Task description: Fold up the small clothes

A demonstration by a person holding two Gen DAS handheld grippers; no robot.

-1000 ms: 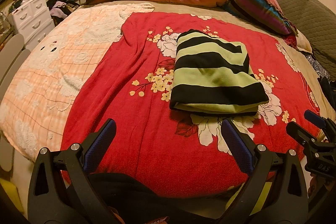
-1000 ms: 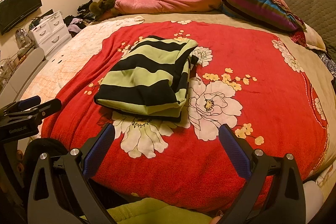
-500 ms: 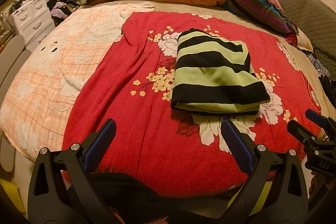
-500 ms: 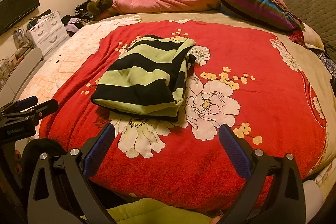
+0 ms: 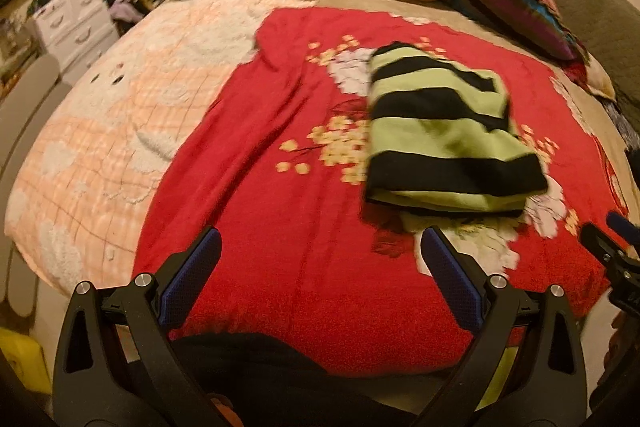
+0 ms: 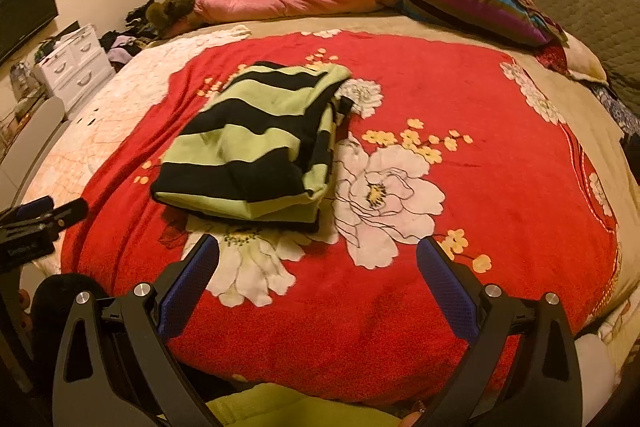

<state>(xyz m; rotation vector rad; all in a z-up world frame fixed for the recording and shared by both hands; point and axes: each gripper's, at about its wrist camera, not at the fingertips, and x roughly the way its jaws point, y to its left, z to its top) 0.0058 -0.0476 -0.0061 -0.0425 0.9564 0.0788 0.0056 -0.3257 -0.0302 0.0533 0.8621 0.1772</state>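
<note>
The folded striped sweater (image 6: 256, 147) lies on the red floral blanket (image 6: 480, 167), near the bed's front edge. Both hand-held grippers, left (image 5: 320, 259) and right (image 6: 318, 263), hang spread and empty. A careless grab could undo its layers.

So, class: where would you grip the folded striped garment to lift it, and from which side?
Grip the striped garment at its near folded edge, coming in low from the bed's foot. That edge faces both open grippers, and its layers are stacked thick there.
</note>
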